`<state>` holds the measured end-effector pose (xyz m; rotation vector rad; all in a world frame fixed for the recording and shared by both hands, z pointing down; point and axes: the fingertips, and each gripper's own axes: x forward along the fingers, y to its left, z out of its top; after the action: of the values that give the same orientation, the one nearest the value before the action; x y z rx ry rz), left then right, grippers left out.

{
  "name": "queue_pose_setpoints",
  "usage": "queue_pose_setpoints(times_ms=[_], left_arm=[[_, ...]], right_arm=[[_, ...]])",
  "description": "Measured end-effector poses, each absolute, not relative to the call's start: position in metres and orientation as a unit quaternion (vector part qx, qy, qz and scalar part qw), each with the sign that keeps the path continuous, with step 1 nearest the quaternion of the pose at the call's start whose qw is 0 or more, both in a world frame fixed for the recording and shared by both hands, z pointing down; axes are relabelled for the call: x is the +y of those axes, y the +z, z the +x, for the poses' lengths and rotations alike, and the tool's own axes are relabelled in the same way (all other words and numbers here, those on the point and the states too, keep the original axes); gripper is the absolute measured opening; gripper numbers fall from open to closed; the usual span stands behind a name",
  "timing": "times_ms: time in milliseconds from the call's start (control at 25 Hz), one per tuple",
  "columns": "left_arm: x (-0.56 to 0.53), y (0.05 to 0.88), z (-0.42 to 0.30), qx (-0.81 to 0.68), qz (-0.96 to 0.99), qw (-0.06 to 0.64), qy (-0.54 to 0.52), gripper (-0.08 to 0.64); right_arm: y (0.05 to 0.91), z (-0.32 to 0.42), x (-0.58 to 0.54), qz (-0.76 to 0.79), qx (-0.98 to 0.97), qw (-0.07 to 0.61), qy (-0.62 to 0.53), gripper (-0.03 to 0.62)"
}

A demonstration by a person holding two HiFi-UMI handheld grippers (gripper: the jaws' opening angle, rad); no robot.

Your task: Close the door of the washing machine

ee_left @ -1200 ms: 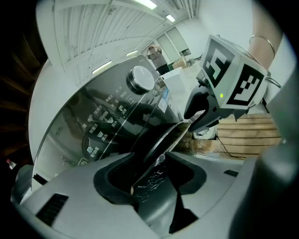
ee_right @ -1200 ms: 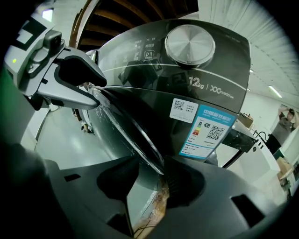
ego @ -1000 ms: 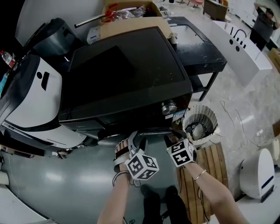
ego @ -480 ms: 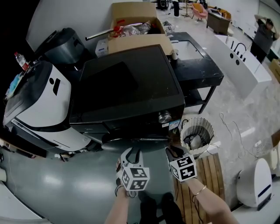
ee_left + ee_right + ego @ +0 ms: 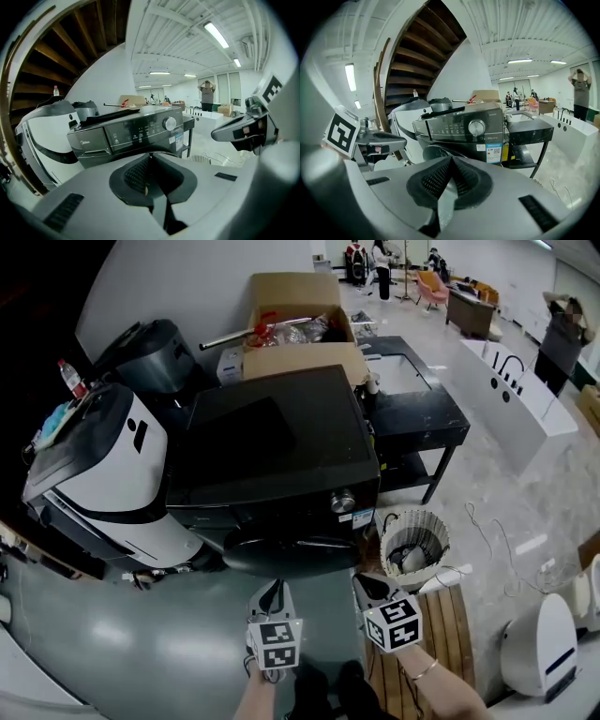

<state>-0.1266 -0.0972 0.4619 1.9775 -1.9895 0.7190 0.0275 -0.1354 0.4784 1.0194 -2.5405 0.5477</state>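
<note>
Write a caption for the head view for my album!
Both shut and empty, the left gripper and right gripper hover before the black washing machine, whose door looks closed.

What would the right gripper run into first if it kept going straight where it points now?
Probably the washing machine: the right gripper, fingers shut and empty, aims at its round door, below the control knob. Nothing shows in between, though depth is hard to judge.

Left tongs (image 5: pixel 273 594) closed, empty; right tongs (image 5: pixel 366 584) closed, empty; side by side, apart, angled forward-down.
</note>
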Motion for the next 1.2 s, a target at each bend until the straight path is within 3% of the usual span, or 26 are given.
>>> queue_pose_setpoints(times_ms=[240,1200], left_arm=[[-0.064,0.431,-0.119,-0.695,0.677,0.146,0.194,0.031],[0.015,0.386,-0.117,-0.717,0.660,0.153,0.167,0.031]], right_arm=[[0.444,0.043,-0.110,0.369,-0.898,0.151,0.186,0.006],[0.394,0.058,-0.043,0.350,-0.907,0.136,0.189,0.005]])
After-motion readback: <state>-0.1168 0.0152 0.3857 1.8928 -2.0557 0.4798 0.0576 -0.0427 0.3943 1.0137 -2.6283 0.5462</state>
